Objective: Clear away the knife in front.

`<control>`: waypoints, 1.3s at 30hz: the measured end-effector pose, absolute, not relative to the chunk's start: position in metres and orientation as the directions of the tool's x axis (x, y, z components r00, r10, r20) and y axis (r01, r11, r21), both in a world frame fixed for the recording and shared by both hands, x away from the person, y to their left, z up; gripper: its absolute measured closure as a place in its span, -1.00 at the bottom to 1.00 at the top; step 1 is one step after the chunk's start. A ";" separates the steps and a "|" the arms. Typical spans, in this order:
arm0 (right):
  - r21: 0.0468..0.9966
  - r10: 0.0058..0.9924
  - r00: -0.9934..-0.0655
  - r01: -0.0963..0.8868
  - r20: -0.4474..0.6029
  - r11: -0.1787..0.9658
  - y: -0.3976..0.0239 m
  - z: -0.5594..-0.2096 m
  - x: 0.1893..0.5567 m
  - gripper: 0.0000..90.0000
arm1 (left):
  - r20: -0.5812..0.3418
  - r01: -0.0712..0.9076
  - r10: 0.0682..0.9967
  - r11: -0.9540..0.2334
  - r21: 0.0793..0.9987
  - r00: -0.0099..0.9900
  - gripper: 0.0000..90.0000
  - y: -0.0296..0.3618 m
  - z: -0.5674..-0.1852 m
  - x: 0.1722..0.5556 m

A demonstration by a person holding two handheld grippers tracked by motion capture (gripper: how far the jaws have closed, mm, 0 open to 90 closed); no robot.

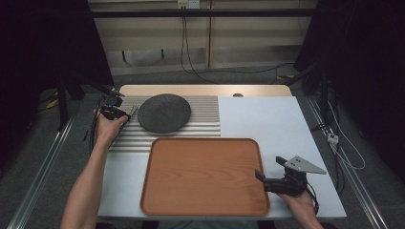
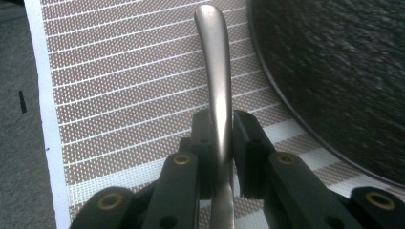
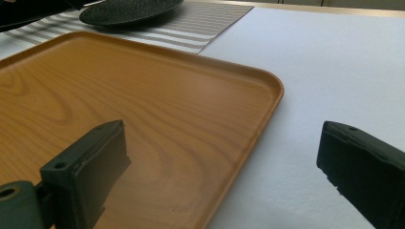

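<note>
Far left, the left gripper (image 1: 114, 110) sits over the left end of the striped mat (image 1: 200, 125), close to the tabletop's (image 1: 267, 119) left edge. In its own view the jaws pinch a metal handle (image 2: 217, 86), pressed tight on both sides; the handle runs straight ahead over the mat, its rounded tip free. What utensil it belongs to, I cannot tell. Just beside it on the right, the dark plate (image 1: 164, 113) lies on the mat, its rim near the handle but apart from it. A narrow lane of bare mat separates them.

Nearer the person, the wooden tray (image 1: 205, 176) lies flat and bare, its raised rim close to the mat's near edge and to the tabletop's front edge. Right of the mat and tray, the white tabletop runs wide and open to its right edge.

At the tray's right side, the right gripper (image 1: 267, 179) rests with jaws spread wide; in its own view one jaw hangs over the tray, the other over the white surface, nothing between.

Count: one handle, one plate, one mat, one tray, two grippers.
</note>
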State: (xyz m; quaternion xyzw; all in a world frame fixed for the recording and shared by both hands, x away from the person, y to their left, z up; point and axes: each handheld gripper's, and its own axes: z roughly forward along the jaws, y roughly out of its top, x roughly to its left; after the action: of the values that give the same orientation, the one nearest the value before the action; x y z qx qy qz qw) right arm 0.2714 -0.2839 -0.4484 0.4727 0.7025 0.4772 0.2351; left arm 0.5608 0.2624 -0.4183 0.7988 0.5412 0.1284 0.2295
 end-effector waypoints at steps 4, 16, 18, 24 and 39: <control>0.893 0.888 -0.444 0.439 0.120 0.099 -0.284 -0.448 0.271 -0.94 | -0.040 0.790 0.917 -0.319 0.524 0.397 0.78 0.261 -0.412 0.554; 0.895 0.887 -0.447 0.435 0.115 0.103 -0.284 -0.448 0.271 -0.94 | -0.033 0.726 0.891 -0.347 0.594 0.453 0.78 0.256 -0.393 0.532; 0.894 0.887 -0.446 0.436 0.117 0.101 -0.284 -0.448 0.271 -0.94 | -0.038 0.719 0.888 -0.345 0.604 0.458 0.78 0.254 -0.390 0.528; 0.895 0.890 -0.443 0.433 0.112 0.103 -0.283 -0.448 0.271 -0.94 | -0.019 0.681 0.869 -0.374 0.629 0.494 0.78 0.242 -0.383 0.514; 0.895 0.889 -0.444 0.434 0.110 0.105 -0.284 -0.448 0.270 -0.94 | 0.003 0.610 0.805 -0.453 0.651 0.594 0.78 0.210 -0.374 0.485</control>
State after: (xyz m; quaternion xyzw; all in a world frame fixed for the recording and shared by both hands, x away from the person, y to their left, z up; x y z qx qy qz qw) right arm 0.2699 -0.2838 -0.4475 0.4701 0.7039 0.4757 0.2393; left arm 0.4849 0.2099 -0.3737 0.8376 0.4222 0.1574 0.3090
